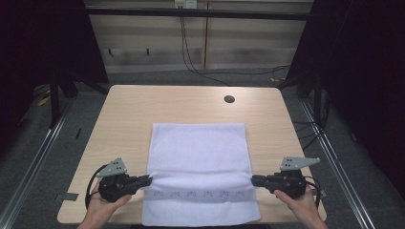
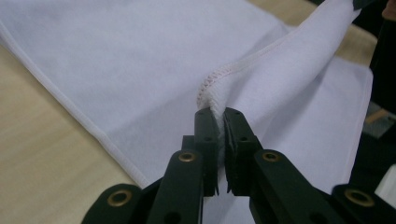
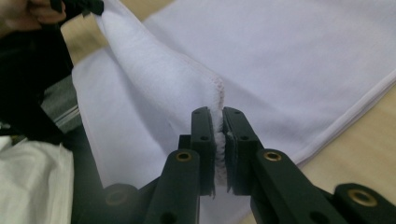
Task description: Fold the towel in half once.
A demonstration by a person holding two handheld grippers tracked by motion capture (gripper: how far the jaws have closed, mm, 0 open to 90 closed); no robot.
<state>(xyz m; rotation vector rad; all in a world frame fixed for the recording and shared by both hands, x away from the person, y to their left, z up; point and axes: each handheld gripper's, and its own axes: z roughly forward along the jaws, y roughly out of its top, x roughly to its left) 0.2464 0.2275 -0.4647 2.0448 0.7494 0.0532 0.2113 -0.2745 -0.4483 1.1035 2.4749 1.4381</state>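
Left tool (image 1: 149,180) and right tool (image 1: 254,180) (both clamped) pinch opposite towel (image 1: 198,148) edges — fold raised between.

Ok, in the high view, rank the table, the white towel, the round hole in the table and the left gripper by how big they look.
1. table
2. white towel
3. left gripper
4. round hole

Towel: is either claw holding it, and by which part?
Both. The left claw is shut on the white towel at a stitched edge on its left side; the right claw is shut on the hem at its right side.
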